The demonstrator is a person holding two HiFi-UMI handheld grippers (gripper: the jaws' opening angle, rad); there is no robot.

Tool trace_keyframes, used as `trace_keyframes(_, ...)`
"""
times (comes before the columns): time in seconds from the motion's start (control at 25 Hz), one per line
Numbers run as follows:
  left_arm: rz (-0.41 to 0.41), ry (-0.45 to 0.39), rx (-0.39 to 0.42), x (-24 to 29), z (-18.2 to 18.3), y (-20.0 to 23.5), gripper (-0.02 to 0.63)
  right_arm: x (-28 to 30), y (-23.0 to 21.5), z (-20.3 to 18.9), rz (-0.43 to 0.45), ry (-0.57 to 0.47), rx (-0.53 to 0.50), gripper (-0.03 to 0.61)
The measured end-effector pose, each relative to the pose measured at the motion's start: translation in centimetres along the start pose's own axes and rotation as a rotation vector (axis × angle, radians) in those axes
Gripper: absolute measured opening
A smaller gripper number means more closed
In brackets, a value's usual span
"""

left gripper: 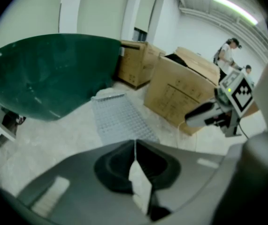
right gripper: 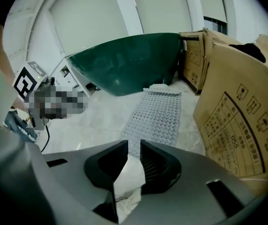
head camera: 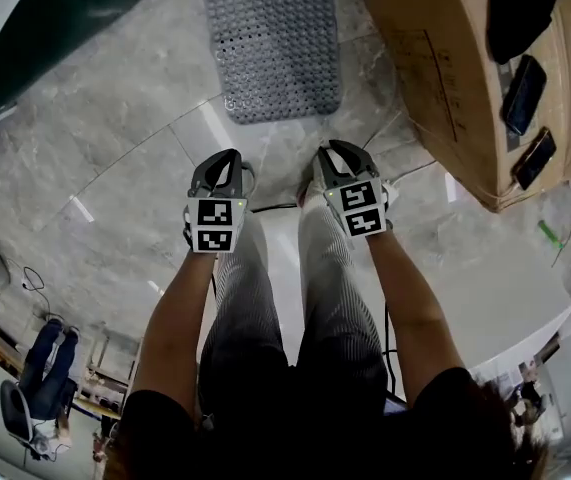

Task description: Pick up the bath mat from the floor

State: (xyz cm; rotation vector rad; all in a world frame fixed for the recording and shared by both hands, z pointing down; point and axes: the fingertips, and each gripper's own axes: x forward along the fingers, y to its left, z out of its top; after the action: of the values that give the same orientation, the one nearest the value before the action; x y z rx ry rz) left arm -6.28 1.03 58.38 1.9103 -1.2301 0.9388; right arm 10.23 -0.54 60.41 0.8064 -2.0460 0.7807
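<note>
The grey perforated bath mat lies flat on the marble floor ahead of the person's feet, between a green tub and a cardboard box. It also shows in the left gripper view and the right gripper view. Both grippers are held above the floor, short of the mat's near edge. The left gripper is shut, its jaws meeting with nothing between them. The right gripper is open by a narrow gap that holds nothing. Neither gripper touches the mat.
A dark green tub curves along the mat's left side. A large cardboard box stands at the right with dark phones on top. More boxes stand behind. A person stands far off.
</note>
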Motion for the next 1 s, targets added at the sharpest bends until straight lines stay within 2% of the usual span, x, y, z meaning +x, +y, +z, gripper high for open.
trace_keyframes(0.16, 0.001, 0.023, 0.010, 2.3, -2.4, 0.8, 0.029, 3.2, -0.2, -2.4, 0.000, 0.026, 0.067, 0.081)
trace_keyframes(0.6, -0.016, 0.069, 0.019, 9.2, -7.0, 1.0, 0.060, 10.6, -2.5, -7.4, -0.067, 0.009, 0.222, 0.113)
trace_keyframes(1.0, -0.014, 0.126, 0.062, 14.9, -11.6, 1.6, 0.071, 15.8, -3.9, -11.1, -0.101, 0.026, 0.245, 0.123)
